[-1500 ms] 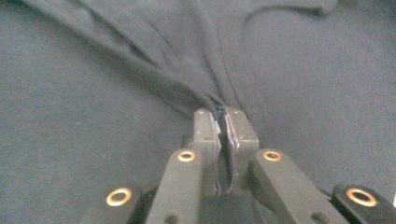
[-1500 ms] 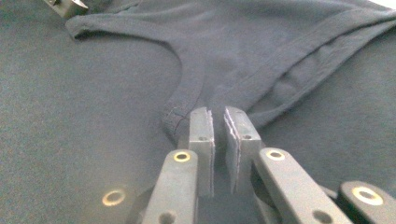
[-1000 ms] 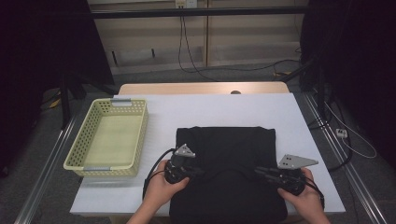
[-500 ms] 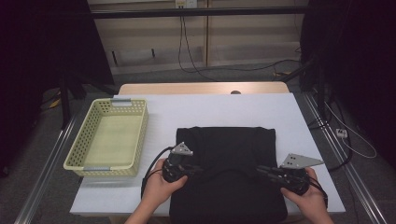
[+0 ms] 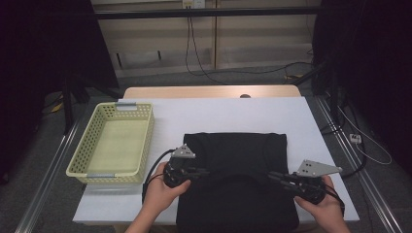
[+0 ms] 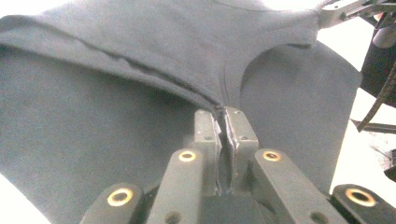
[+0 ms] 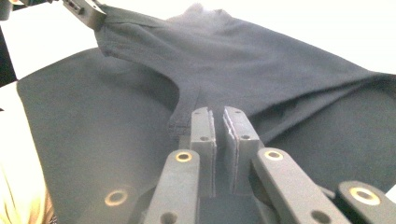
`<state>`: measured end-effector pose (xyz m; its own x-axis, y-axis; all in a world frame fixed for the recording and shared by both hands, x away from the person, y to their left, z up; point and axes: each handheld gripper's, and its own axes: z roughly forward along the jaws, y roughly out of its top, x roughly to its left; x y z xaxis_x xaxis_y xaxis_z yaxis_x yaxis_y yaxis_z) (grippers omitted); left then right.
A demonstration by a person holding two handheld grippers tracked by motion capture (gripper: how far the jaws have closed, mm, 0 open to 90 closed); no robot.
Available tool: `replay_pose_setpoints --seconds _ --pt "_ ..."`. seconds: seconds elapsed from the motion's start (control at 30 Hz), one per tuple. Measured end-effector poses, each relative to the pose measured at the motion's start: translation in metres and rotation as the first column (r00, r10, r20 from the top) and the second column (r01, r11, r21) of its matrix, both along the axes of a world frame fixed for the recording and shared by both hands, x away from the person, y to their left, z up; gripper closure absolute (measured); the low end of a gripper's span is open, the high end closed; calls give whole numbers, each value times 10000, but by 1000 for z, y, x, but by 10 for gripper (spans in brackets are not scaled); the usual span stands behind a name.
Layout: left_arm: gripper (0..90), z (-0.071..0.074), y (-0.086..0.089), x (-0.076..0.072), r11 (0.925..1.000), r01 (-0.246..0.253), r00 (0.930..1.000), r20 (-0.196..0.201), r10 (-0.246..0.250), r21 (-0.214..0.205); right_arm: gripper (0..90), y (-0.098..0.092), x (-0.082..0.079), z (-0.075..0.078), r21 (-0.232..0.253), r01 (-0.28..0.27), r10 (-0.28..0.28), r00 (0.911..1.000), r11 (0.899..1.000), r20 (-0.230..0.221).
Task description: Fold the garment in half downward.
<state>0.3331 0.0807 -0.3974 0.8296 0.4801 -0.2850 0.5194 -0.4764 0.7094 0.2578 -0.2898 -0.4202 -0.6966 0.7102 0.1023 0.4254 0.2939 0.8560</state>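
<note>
A black garment [image 5: 233, 148] lies spread on the white table [image 5: 218, 114], and its near edge is raised between my two grippers. My left gripper [image 5: 206, 171] is shut on the cloth's hem at the left; in the left gripper view the jaws [image 6: 223, 114] pinch a seam of the garment [image 6: 163, 51]. At the right, my right gripper [image 5: 272, 175] is shut on the same edge; the right gripper view has its jaws [image 7: 218, 114] closed on a fold of the garment [image 7: 261, 60]. The cloth stretches taut between the two grips.
A yellow mesh basket [image 5: 148, 141] stands empty on the table's left side. Bare white table lies behind the garment and to its right. Cables trail from the grippers and hang by the back wall. The table's front edge is just below my hands.
</note>
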Motion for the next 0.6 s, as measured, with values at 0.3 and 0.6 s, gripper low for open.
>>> replay_pose_setpoints --seconds 0.3,0.6 --pt "856 2 2 -2 10000 81 10000 -35 -81 59 841 -2 -3 6 8 -86 86 9998 10000 184" --pt "856 7 4 -5 9998 182 9998 43 -182 61 841 0 -5 9 109 -216 213 9994 9997 259"
